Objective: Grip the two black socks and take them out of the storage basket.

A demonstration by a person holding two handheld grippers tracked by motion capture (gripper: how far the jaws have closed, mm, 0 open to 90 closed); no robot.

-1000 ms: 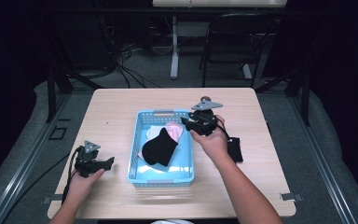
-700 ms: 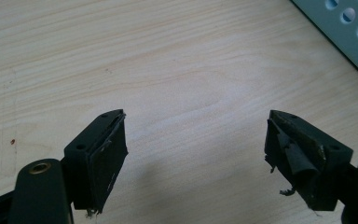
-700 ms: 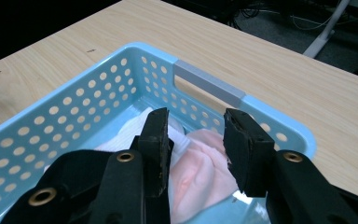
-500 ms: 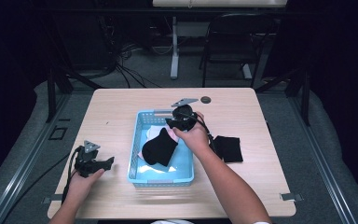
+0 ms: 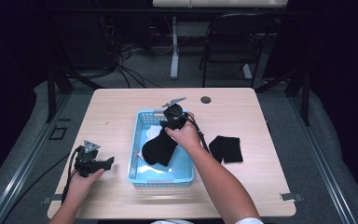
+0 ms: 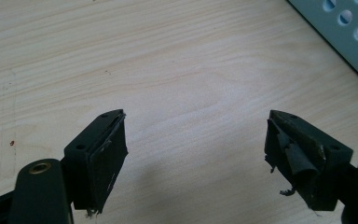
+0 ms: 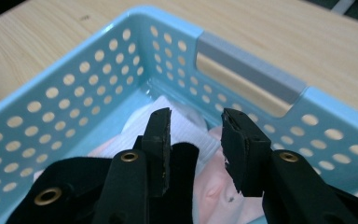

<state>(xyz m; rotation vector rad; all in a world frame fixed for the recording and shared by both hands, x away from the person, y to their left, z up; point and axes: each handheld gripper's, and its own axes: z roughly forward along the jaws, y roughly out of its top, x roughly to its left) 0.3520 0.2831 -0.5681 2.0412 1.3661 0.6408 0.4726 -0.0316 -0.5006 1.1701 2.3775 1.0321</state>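
Right gripper [image 5: 170,122] now deeper over basket [image 5: 137,140]

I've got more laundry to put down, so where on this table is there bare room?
Bare wood: the far strip behind the blue basket, the left side beyond the left gripper, and the right end past the black cloth. Crowded: the basket itself, holding a black sock, pale clothes and the right gripper.
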